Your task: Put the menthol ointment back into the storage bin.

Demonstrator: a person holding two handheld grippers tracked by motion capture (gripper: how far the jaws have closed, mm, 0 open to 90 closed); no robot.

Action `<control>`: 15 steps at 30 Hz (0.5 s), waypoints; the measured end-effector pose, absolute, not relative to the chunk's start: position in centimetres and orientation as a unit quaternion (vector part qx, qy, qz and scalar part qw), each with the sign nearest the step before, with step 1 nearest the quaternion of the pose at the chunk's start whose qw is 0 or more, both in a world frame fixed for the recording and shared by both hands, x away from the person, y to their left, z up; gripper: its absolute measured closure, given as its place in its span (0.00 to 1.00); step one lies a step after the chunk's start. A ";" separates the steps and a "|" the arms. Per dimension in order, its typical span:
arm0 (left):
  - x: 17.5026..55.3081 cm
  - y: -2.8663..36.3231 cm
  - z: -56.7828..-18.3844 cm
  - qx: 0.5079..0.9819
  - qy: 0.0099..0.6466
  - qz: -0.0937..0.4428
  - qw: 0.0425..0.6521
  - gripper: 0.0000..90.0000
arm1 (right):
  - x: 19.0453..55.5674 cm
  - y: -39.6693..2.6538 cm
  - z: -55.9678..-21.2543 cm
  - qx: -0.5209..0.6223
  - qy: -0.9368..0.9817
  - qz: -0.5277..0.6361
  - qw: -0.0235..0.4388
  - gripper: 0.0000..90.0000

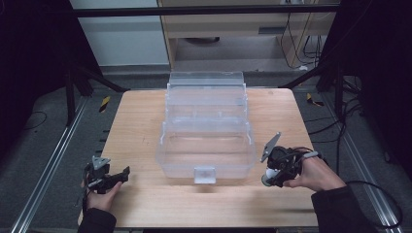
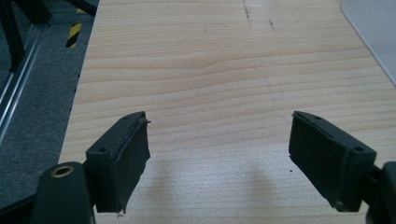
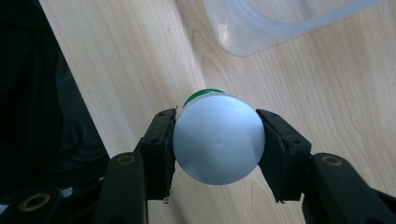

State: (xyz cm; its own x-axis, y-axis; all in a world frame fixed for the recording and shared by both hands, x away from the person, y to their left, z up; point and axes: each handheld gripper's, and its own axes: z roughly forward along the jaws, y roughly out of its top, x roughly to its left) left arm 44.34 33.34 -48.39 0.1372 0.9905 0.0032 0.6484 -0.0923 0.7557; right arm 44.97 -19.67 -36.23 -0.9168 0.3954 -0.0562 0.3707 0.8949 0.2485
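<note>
A clear plastic storage box (image 1: pixel 206 145) stands open in the middle of the wooden table (image 1: pixel 141 126), its lid tilted back. To the box's right, my right gripper (image 1: pixel 270 175) is shut on a small white bottle (image 3: pixel 218 138) with a green band, held above the tabletop. In the right gripper view the bottle's round white end faces the camera, pressed between both pads (image 3: pixel 161 142). A corner of the box (image 3: pixel 261 23) shows beyond it. My left gripper (image 1: pixel 121 175) hovers near the table's front left corner, open and empty, with bare wood between its pads (image 2: pixel 126 158).
The table's left edge drops to grey floor with a metal rail (image 2: pixel 18 70). Black frame bars (image 1: pixel 204 9) cross behind the table. A cable (image 1: pixel 384 194) trails from the right gripper off the table's right side.
</note>
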 end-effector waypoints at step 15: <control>44.4 33.2 -48.4 0.689 0.595 0.273 0.311 0.22 | 45.6 -18.9 -33.8 0.201 0.970 0.122 0.056 0.56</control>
State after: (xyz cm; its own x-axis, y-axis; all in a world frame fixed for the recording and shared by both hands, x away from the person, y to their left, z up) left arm 44.41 33.23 -48.44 0.1424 0.9898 0.0057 0.6499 -0.0978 0.7537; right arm 45.56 -18.92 -33.81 -0.9133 0.4030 -0.0592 0.3756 0.8895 0.2601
